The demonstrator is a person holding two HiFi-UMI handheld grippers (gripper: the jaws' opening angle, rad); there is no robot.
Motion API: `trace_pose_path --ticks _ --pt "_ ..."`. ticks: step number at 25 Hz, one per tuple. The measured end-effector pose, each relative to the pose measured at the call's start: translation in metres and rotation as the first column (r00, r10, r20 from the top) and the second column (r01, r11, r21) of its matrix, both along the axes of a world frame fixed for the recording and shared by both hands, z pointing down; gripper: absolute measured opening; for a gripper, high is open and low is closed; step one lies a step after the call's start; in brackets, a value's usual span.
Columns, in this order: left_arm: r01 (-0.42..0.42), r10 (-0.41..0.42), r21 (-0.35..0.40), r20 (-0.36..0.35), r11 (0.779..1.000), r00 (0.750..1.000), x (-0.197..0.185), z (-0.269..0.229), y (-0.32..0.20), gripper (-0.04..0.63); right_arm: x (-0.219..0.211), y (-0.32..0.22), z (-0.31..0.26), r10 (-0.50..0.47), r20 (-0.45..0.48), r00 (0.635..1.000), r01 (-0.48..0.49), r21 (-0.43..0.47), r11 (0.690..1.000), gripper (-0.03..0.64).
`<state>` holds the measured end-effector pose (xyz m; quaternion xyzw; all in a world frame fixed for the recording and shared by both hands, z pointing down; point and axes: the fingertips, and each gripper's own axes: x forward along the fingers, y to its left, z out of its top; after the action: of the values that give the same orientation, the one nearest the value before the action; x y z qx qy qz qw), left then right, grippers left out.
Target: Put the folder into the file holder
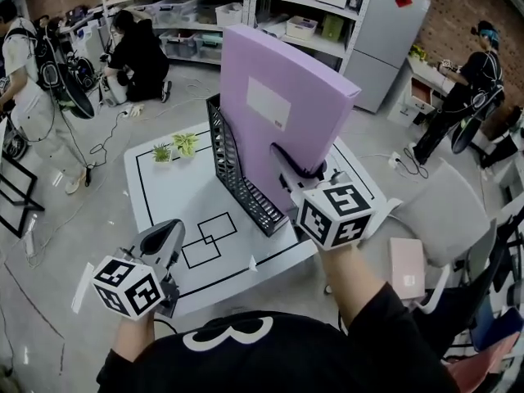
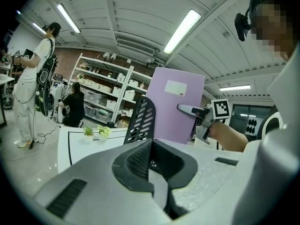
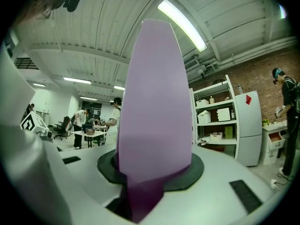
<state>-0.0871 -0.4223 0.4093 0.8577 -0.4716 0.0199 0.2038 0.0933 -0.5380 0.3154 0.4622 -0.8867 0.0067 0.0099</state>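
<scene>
The lower edge of the folder (image 1: 278, 113) is hidden in every view: the right gripper (image 1: 288, 162) and the file holder (image 1: 237, 174) cover it from the head camera, so I cannot tell whether it touches the table (image 1: 164, 199) or has entered the holder. One lilac folder stands upright, just to the right of the one black mesh file holder and rising well above it. The right gripper's jaws are clamped on the folder's near edge – its own view is filled by the sheet (image 3: 154, 121). The left gripper (image 1: 166, 237) hangs low near the table's front corner, jaws pressed together on nothing. Two small potted plants (image 1: 173, 148) sit at the table's far corner.
</scene>
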Motion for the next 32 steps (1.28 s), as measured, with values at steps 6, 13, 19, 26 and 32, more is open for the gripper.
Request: trace_pose_path --ticks 6,13,19,26,32 --pt "0.020 -0.019 -0.037 0.006 0.999 1.000 -0.006 0.024 -0.002 0.006 -0.007 -0.008 0.028 -0.021 -0.013 1.000 0.021 0.026 0.999 0.153" --pt "0.016 -0.016 -0.071 -0.003 0.997 1.000 -0.004 0.043 0.001 0.006 -0.010 -0.015 0.037 -0.011 0.003 1.000 0.011 0.024 1.000 0.153" --pt "0.002 -0.003 -0.094 -0.007 0.996 1.000 0.003 0.053 0.008 0.005 -0.009 -0.014 0.062 0.001 0.021 1.000 -0.001 -0.001 1.000 0.153" --pt "0.000 -0.001 -0.111 -0.005 0.994 1.000 0.005 0.058 0.010 0.006 -0.008 -0.015 0.090 0.009 0.011 1.000 -0.008 -0.039 0.999 0.153" --pt "0.008 -0.007 -0.115 0.010 0.993 1.000 0.004 0.056 0.012 0.005 -0.009 -0.016 0.104 -0.009 -0.007 1.000 0.009 -0.065 0.998 0.153"
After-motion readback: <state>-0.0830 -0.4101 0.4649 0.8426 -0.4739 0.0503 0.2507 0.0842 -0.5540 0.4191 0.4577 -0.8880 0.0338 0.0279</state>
